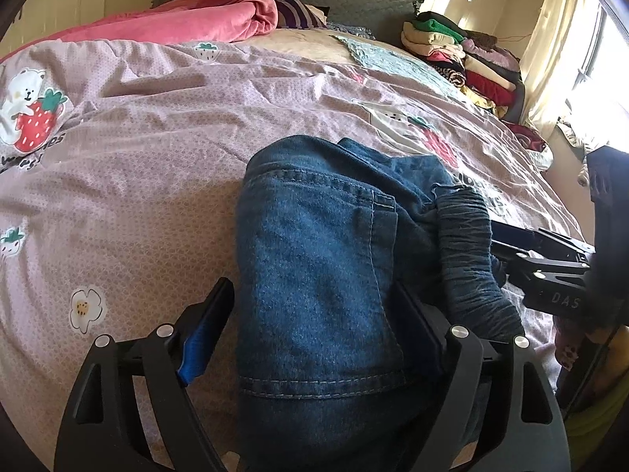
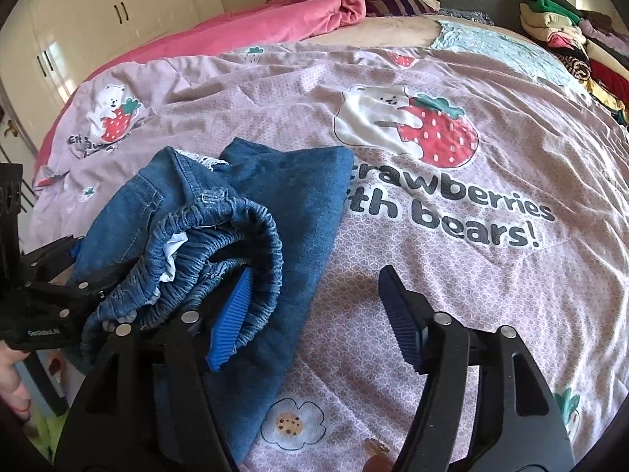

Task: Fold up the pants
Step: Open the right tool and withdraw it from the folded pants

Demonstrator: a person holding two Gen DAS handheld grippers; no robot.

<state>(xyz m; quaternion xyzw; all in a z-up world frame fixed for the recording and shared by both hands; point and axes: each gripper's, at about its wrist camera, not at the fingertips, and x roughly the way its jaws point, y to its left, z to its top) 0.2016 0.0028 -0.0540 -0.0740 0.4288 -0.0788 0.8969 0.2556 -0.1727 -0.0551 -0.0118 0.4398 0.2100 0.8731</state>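
A folded bundle of blue jeans (image 1: 314, 255) lies on the pink strawberry-and-bear bedspread (image 1: 137, 157). My left gripper (image 1: 314, 330) is open and straddles the near end of the bundle; its left blue pad (image 1: 196, 350) stands apart from the denim, and the right finger is partly hidden by cloth. In the right wrist view the jeans (image 2: 283, 196) show their gathered elastic waistband (image 2: 236, 228) on top. My right gripper (image 2: 314, 314) is open; its left pad (image 2: 232, 314) rests against the waistband and the right pad (image 2: 401, 314) hangs over bare bedspread. Each gripper shows at the other view's edge.
A crumpled pink blanket (image 1: 220, 19) and a striped pillow (image 1: 295, 10) lie at the head of the bed. A stack of folded clothes (image 1: 464, 59) sits at the far right edge. Cream wardrobe doors (image 2: 118, 8) stand at the left, a curtained window (image 1: 558, 39) at the right.
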